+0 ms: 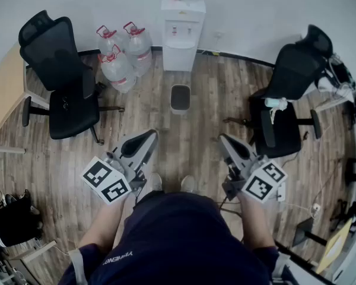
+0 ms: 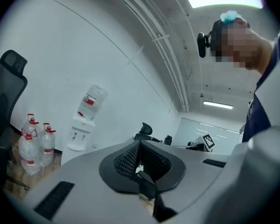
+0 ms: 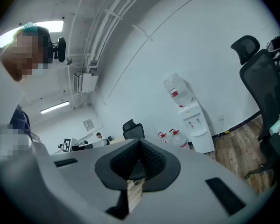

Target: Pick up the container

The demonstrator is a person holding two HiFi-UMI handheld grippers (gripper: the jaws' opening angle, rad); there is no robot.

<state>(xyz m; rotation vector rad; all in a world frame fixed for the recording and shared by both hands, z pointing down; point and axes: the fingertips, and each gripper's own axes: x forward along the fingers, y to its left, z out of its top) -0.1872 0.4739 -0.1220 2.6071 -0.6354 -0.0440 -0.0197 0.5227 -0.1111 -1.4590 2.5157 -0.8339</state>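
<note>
A small grey container [image 1: 180, 98] with a dark inside stands on the wooden floor in front of the water dispenser [image 1: 181, 31]. My left gripper [image 1: 149, 136] is held low near my legs, well short of the container and to its left, with its jaws shut and empty. The right gripper [image 1: 224, 140] hangs to the container's right, also shut with nothing in it. Neither gripper view shows the container. The left gripper [image 2: 140, 143] and the right gripper [image 3: 139, 143] both point up at the white wall.
Three large water bottles [image 1: 120, 55] stand left of the dispenser. A black office chair [image 1: 62, 79] is at the left and another [image 1: 285, 100] at the right. A wooden desk edge [image 1: 3, 94] lies far left. Cables and gear [image 1: 338, 230] crowd the lower right.
</note>
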